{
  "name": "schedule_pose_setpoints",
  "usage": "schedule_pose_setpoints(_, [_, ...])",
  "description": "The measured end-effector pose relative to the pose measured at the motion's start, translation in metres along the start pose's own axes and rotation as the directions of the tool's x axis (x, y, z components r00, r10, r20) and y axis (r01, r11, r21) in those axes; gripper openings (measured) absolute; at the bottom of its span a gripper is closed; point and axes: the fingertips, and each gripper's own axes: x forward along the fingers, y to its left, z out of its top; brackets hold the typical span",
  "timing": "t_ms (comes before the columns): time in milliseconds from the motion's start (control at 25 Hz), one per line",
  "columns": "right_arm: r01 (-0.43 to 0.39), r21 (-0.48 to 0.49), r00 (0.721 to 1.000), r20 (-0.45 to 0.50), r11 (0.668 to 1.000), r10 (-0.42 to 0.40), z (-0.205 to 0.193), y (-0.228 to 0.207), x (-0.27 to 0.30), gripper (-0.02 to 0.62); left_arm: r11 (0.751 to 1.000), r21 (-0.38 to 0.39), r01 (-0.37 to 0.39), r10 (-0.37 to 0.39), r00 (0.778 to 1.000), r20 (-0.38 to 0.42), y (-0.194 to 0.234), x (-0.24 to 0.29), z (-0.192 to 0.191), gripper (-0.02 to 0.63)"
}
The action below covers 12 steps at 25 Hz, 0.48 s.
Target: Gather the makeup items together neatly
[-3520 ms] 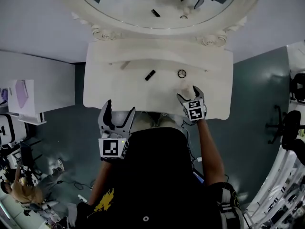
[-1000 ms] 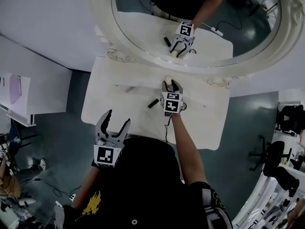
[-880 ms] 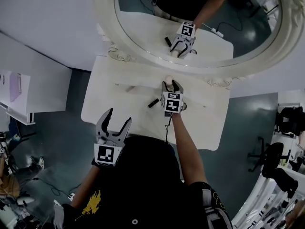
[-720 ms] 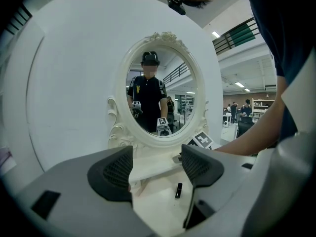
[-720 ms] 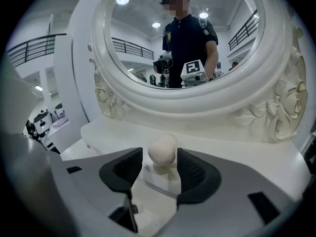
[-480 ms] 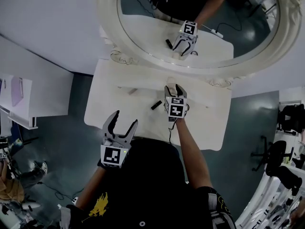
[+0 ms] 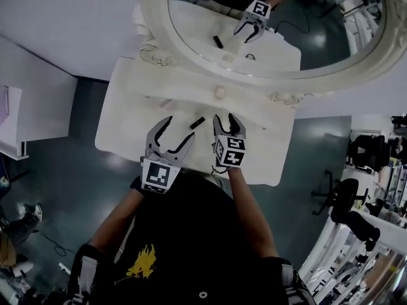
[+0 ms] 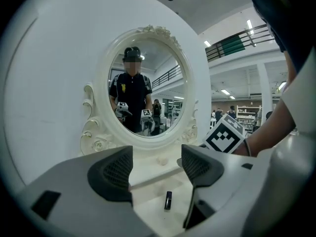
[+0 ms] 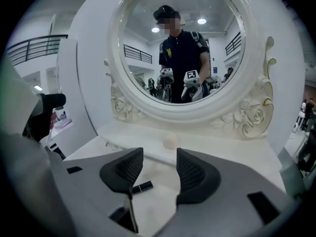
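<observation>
A small black lipstick tube (image 7: pixel 197 123) lies on the white dressing table (image 7: pixel 124 127), between my two grippers. In the left gripper view the lipstick tube (image 8: pixel 168 200) lies just ahead of the jaws. A pale round sponge (image 7: pixel 219 92) rests on the raised shelf below the mirror, apart from both grippers; the right gripper view has the sponge (image 9: pixel 170 142) straight ahead. My left gripper (image 7: pixel 176 132) hovers open and empty over the table's front. My right gripper (image 7: pixel 226 121) is open beside the lipstick (image 9: pixel 142 186), with nothing between its pads.
An oval mirror (image 7: pixel 273 18) in an ornate white frame stands at the back and reflects both grippers. A pale stick-like item (image 7: pixel 166 102) lies on the table's left part. Dark floor surrounds the table; office chairs stand at the right.
My right gripper has let go of the sponge on the shelf and drawn back toward me. My left gripper has come forward from beside my body to over the table, next to the lipstick.
</observation>
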Motion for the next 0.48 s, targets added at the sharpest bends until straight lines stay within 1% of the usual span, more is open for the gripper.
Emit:
schedule_pose_setpoints(80, [0.002,-0.009,1.0,-0.017,1.0,-0.003,-0.012,0.009,-0.008,0.229,1.0,-0.009,0.024,-0.024,1.0,0.002,0.001,0.002,-0.012,0.314])
schedule_pose_setpoints(160, [-0.001,-0.029,1.0,-0.024,1.0,0.0,-0.017,0.02,-0.016,0.229,0.998,-0.045,0.032,-0.032,0.999,-0.008,0.006,0.001,-0.025,0.313])
schedule_pose_setpoints(280, [0.022,-0.019,0.999,-0.031,1.0,-0.023,-0.022,0.032,-0.018,0.227,0.997,-0.06,0.051,-0.053,0.998,-0.037,0.019,0.004,-0.05,0.306])
schedule_pose_setpoints(320, [0.045,-0.014,0.998,-0.033,0.999,-0.046,-0.023,0.034,-0.015,0.225,0.997,-0.061,0.054,-0.056,0.997,-0.043,0.024,0.006,-0.06,0.302])
schedule_pose_setpoints(400, [0.118,-0.018,0.992,-0.044,0.993,-0.118,-0.027,0.033,-0.002,0.196,0.997,-0.065,0.043,-0.047,0.997,-0.054,0.037,0.015,-0.079,0.302])
schedule_pose_setpoints(480, [0.177,-0.002,0.982,-0.061,0.984,-0.177,-0.037,0.032,0.016,0.193,0.997,-0.069,0.023,-0.028,0.998,-0.063,0.05,0.026,-0.1,0.301])
